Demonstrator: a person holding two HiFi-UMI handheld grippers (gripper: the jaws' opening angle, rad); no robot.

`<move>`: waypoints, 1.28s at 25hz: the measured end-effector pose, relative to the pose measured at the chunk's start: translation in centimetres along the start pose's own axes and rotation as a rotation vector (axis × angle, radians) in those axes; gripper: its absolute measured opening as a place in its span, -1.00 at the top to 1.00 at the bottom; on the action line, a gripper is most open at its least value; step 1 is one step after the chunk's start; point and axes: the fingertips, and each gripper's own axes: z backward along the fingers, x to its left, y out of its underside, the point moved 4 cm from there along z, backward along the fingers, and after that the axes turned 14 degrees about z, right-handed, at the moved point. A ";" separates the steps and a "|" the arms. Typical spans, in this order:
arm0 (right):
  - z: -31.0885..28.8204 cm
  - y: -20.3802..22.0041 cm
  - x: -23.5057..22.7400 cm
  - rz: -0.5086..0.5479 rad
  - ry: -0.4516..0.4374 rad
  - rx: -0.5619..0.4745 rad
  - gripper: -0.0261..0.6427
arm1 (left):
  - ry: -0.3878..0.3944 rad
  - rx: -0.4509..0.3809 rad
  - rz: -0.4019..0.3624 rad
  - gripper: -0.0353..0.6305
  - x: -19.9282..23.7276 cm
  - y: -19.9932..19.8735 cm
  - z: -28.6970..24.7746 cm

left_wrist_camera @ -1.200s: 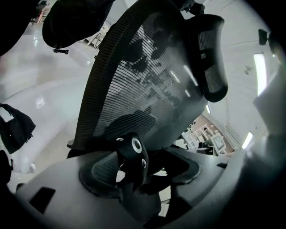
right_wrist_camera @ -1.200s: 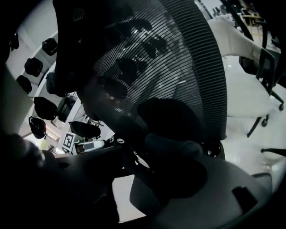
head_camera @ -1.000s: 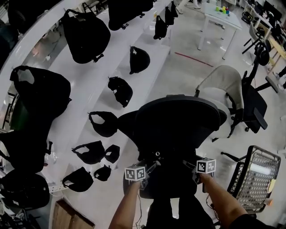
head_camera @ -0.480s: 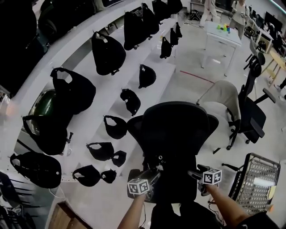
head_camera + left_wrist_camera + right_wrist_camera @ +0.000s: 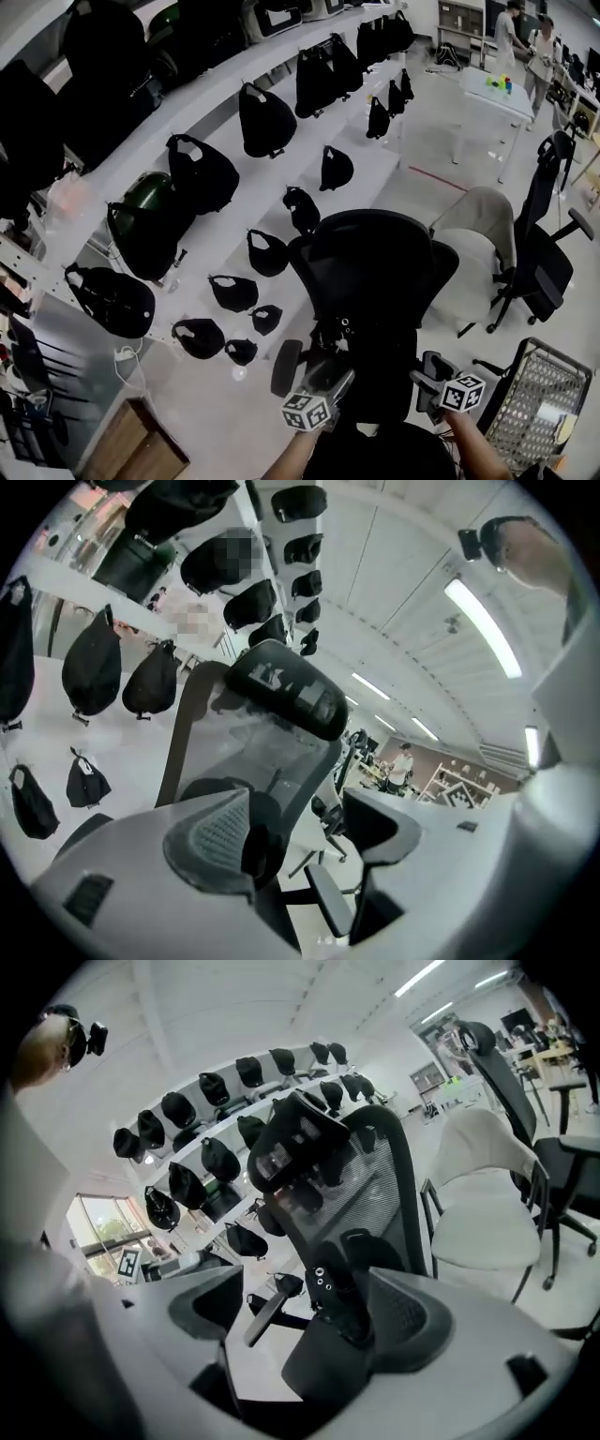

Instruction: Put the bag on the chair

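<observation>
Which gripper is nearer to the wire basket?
Right. The right gripper is just left of the wire basket, apart from it. The left gripper is farther left, behind the black chair.

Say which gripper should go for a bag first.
Probably left. Both grippers are open and empty, but the left gripper is on the side of the bags on the white shelves; the right gripper would have to cross the chair.

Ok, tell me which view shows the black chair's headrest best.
Right gripper view: headrest well lit, whole. Left gripper view shows it too, tilted; from the head view it blends into the black chair.
</observation>
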 end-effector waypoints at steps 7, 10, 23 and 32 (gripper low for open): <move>4.2 -1.4 1.2 0.107 -0.015 -0.044 -0.24 | 0.034 -0.066 -0.102 0.02 -7.5 0.4 1.3; 6.0 -2.4 1.7 0.123 -0.030 -0.092 -0.14 | 0.038 -0.103 -0.132 0.03 -10.1 1.0 1.9; 8.4 -3.4 5.0 0.202 -0.081 -0.146 -0.12 | 0.142 -0.049 -0.152 0.84 -15.6 5.8 2.5; 11.4 -1.5 14.5 0.244 0.029 -0.206 -0.01 | 0.223 -0.032 -0.230 0.86 -14.2 5.3 8.7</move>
